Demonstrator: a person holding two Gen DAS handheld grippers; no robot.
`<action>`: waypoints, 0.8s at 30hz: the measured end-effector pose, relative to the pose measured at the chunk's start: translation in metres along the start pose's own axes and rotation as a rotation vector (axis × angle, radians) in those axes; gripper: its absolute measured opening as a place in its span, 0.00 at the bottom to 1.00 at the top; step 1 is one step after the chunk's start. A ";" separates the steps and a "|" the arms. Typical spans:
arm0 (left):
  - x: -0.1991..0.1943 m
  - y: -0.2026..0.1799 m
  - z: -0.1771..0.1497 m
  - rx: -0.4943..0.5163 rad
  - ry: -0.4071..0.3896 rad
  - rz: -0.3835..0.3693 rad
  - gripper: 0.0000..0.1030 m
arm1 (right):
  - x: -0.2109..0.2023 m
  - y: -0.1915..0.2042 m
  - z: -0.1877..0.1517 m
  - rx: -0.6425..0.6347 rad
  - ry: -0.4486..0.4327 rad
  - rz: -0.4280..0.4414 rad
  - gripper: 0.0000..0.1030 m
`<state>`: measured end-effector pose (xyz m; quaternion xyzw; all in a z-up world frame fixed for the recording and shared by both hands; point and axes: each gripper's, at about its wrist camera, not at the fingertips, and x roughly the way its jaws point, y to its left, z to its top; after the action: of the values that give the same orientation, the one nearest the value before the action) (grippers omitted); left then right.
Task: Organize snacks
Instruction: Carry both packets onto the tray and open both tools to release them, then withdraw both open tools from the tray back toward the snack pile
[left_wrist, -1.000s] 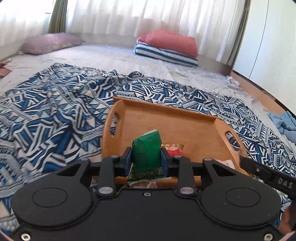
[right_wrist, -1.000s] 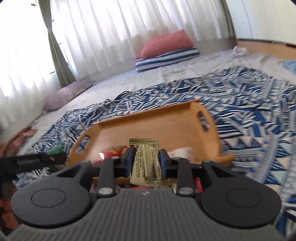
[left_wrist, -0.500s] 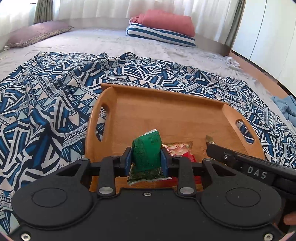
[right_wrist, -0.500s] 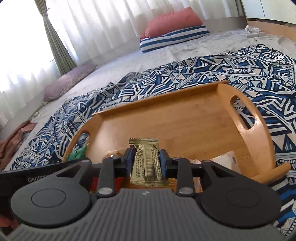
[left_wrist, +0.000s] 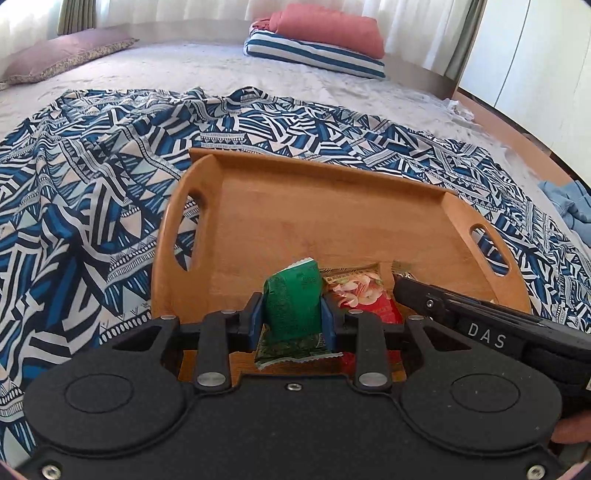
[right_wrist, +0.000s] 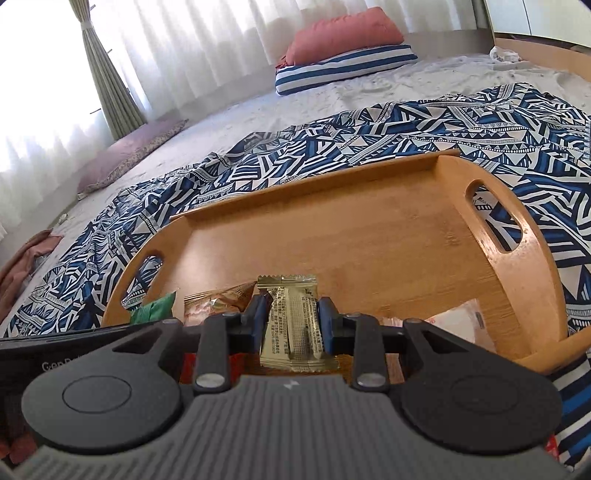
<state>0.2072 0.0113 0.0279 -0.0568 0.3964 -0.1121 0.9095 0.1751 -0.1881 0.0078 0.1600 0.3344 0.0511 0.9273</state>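
A pale grey carpeted floor is filling the room, with white sheer curtains hanging along the far wall and an olive drape hanging at eleven o'clock in the right wrist view. A blue-and-white geometric patterned cloth is lying spread on the floor, and a rounded wooden tray with cut-out handles is sitting on it. A coral cushion stacked on a blue-striped cushion is resting at one o'clock near the curtains, and a mauve flat pillow is lying at ten o'clock.

The left gripper is pinching a green foil snack packet upright between its jaws, over the tray's near edge. A red-and-gold snack bag is lying on the tray floor just beside it at three o'clock. The right gripper is clamping a gold foil snack sachet in narrow jaws, also above the tray's near part, with a translucent white wrapper lying at three o'clock on the tray.

Compared with a second ago, both grippers have come forward and lower: the tray is now filling much more of each view, and its whole floor is showing. The right gripper's black body has moved in close at four o'clock of the left view. Both packets are sitting in the jaws just as before.
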 end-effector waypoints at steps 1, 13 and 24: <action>0.001 0.000 0.000 0.000 0.002 0.001 0.30 | 0.001 0.000 0.000 -0.002 0.001 -0.002 0.35; 0.004 0.000 -0.004 0.000 0.013 -0.002 0.30 | 0.002 0.002 -0.003 -0.024 0.003 -0.015 0.37; -0.020 0.000 -0.005 0.000 -0.055 0.005 0.77 | -0.015 0.007 -0.001 -0.068 -0.048 -0.020 0.57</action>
<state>0.1908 0.0157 0.0387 -0.0588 0.3715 -0.1080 0.9202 0.1625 -0.1840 0.0183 0.1263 0.3116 0.0491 0.9405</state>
